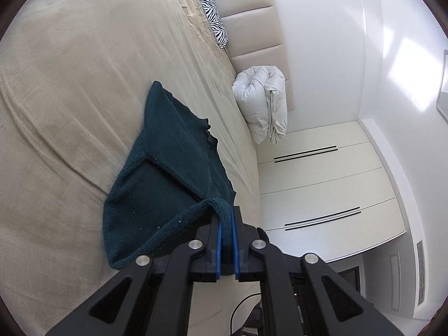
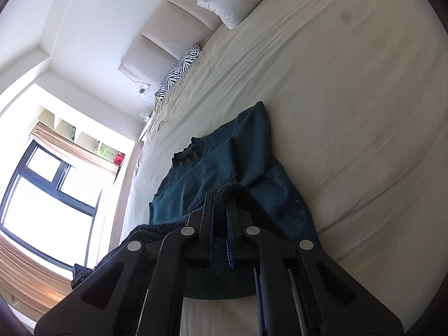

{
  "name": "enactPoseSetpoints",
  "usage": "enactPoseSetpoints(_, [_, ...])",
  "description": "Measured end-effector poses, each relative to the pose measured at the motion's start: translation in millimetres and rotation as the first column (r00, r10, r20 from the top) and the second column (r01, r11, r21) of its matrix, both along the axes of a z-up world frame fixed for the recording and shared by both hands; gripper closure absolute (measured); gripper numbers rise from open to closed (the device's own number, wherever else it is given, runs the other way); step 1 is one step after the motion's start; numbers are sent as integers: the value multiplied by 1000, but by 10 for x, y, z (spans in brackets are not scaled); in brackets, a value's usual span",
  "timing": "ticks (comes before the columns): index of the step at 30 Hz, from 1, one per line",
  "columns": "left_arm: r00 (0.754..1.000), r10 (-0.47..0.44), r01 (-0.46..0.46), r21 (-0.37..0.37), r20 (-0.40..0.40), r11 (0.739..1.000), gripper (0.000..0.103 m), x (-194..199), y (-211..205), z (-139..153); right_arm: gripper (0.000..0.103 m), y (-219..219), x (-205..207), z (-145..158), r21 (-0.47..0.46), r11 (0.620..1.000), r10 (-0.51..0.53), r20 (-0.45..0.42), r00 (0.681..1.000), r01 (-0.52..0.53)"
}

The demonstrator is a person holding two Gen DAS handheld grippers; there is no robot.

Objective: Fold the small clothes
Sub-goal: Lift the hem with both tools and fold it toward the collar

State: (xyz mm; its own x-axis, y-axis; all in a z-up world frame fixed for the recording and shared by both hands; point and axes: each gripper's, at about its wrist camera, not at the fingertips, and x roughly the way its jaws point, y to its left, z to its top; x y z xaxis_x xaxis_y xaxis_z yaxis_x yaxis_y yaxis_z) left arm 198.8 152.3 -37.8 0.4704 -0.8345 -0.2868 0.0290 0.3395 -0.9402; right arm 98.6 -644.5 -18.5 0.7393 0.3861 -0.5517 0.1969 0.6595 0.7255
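A dark teal knitted sweater lies partly lifted on the beige bed sheet. My left gripper is shut on a ribbed hem edge of the sweater, and the cloth rises from the bed to its blue pads. In the right wrist view the same sweater stretches away with its collar at the far end. My right gripper is shut on another bunched edge of the sweater, held above the bed.
A folded white duvet and a zebra-print pillow lie by the padded headboard. White wardrobe doors stand beyond the bed edge. A window with a beige blind is on the other side.
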Motion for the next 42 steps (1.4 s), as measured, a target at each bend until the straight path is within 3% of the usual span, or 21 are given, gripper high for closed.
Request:
enactPoseSetpoints(10, [1000, 13, -13, 6, -19, 1000, 95, 183, -20, -91, 97, 30, 208, -11, -84, 996, -2, -12, 1000, 1])
enactPoseSetpoints(42, [999, 33, -33, -1, -36, 999, 95, 725, -59, -158, 97, -21, 796, -230, -114, 993, -34, -30, 999, 30])
